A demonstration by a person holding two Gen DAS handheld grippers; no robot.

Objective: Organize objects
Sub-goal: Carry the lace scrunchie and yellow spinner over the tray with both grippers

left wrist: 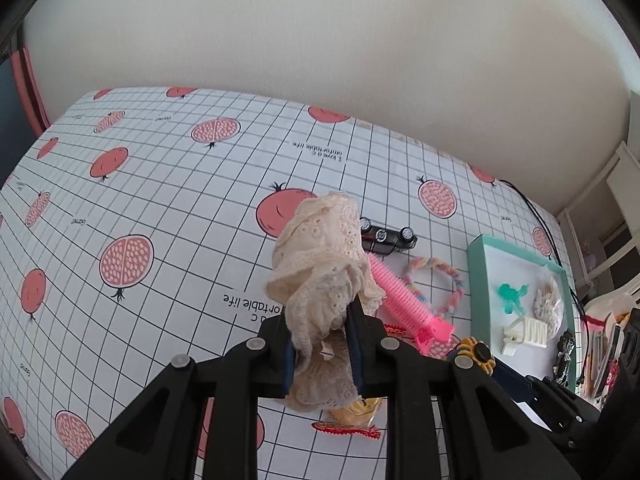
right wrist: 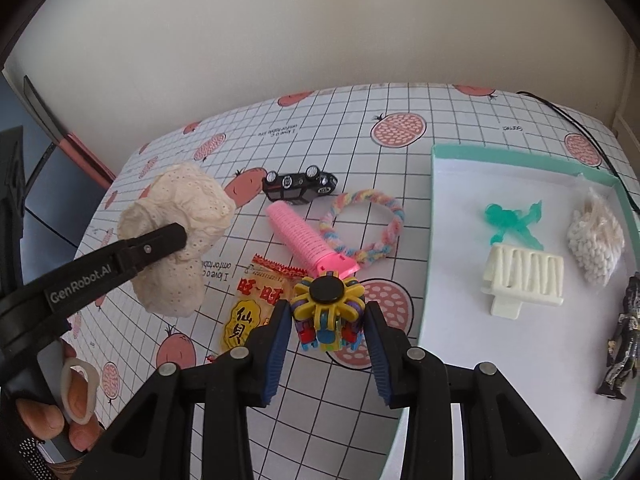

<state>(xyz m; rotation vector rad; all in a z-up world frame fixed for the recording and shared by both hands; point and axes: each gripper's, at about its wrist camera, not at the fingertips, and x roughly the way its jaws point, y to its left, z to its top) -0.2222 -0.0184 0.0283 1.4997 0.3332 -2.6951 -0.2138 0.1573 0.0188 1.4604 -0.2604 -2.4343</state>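
My left gripper (left wrist: pixel 320 332) is shut on a cream lace cloth (left wrist: pixel 320 264), bunched up and held above the table. The right wrist view shows the same lace cloth (right wrist: pixel 180 208) at the left, pinched by the left gripper (right wrist: pixel 180 236). My right gripper (right wrist: pixel 328 336) is shut on a colourful spinner toy (right wrist: pixel 328 304) with yellow arms and a black hub, just left of the teal-rimmed white tray (right wrist: pixel 434 216). From the left wrist the toy (left wrist: pixel 474 354) shows beside the tray (left wrist: pixel 478 280).
On the pomegranate-print tablecloth (right wrist: pixel 400 152) lie a black toy car (right wrist: pixel 300 186), a pink hair roller (right wrist: pixel 304 236), a pastel braided ring (right wrist: pixel 368 224) and a snack packet (right wrist: pixel 252 308). The tray holds a green figure (right wrist: pixel 512 218), a white plastic piece (right wrist: pixel 524 280), a bead bag (right wrist: pixel 596 240) and a dark figurine (right wrist: pixel 622 344).
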